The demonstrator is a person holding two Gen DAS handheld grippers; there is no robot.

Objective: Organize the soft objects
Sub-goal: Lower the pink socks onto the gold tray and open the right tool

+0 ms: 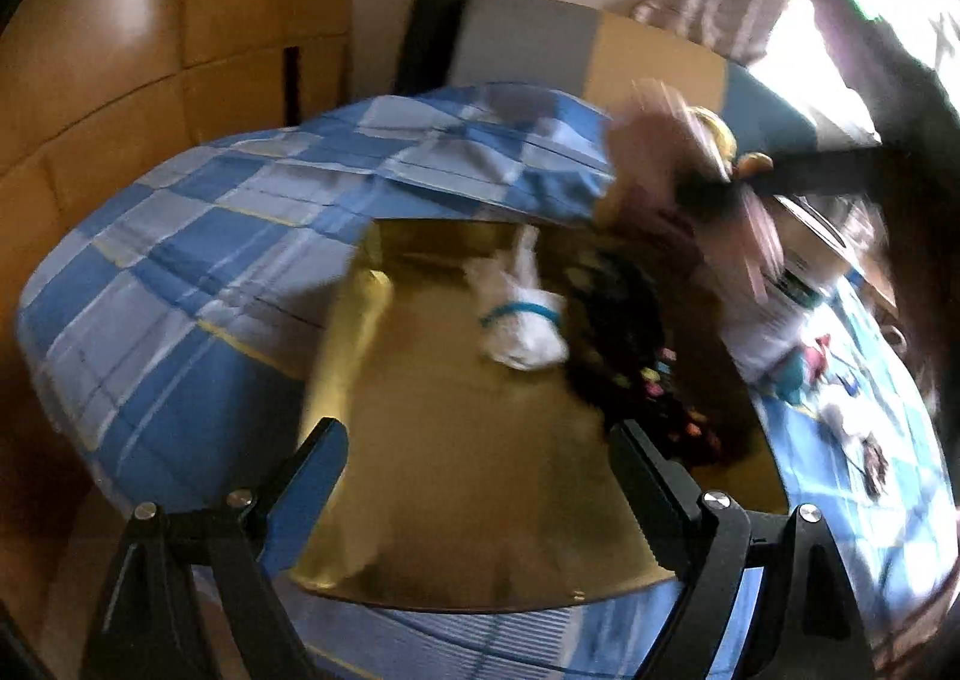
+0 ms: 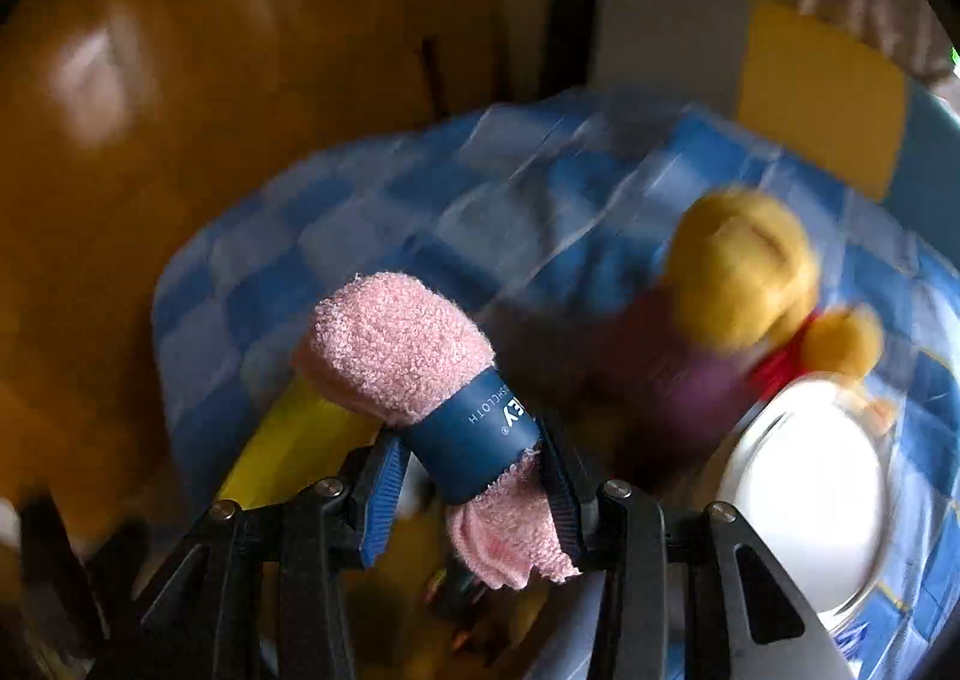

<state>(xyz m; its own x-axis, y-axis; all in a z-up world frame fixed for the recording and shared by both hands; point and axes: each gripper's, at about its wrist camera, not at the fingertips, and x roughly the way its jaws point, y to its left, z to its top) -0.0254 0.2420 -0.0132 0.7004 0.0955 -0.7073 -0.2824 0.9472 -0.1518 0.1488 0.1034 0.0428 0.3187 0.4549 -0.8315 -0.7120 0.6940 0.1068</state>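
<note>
While a blue checked bedspread [image 1: 198, 260] fills the left and middle of the left wrist view, an open cardboard box [image 1: 432, 440] sits lower centre on it, holding a white rolled cloth [image 1: 522, 320]. Low in the right wrist view, the right gripper [image 2: 474, 476] clamps a pink rolled washcloth [image 2: 396, 344] by its blue band. The left gripper [image 1: 480, 470] gapes wide, empty, at bottom.

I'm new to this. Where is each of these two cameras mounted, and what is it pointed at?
Left wrist view: sits on the left claw, looking down into a cardboard box on a checked blanket; its open fingers show.
Right wrist view: sits on the right claw, looking down past a rolled pink washcloth it grips, toward a yellow plush toy.
Shared: the blanket, the box, and the wooden wall.
</note>
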